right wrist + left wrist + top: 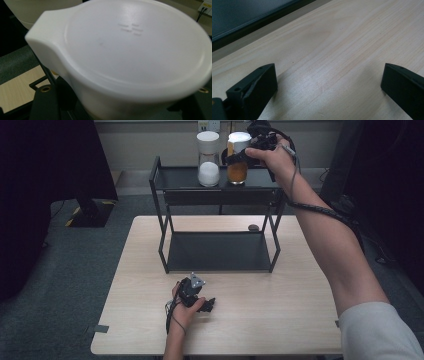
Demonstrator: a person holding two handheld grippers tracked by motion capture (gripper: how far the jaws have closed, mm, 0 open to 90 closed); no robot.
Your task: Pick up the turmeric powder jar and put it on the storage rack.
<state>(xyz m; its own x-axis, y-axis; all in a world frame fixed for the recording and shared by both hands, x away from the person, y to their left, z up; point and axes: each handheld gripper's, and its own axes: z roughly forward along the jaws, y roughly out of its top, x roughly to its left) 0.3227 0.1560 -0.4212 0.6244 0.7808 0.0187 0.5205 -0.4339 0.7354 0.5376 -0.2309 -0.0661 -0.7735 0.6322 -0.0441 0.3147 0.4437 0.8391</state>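
Orange-filled jar (237, 167), white lid (130, 47), at top centre of the high view on the black rack's (160, 180) upper shelf, beside a white-filled jar (208, 162). Right gripper (240, 156) clamps it; right arm stretched diagonally from lower right. Left gripper (207, 306) rests low centre on the table (342, 45), jaws spread, nothing between.

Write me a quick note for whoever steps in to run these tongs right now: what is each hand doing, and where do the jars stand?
Right tongs: shut on the orange-filled jar, gripped just under its white lid, on the black rack's top shelf.
Left tongs: open, holding nothing, low over the wooden table in front of the rack.
White-filled jar: stands on the top shelf, just left of the orange one.
Done: orange jar gripped.
Left: probably lifting it off or settling it on the shelf; which of the two cannot be told.
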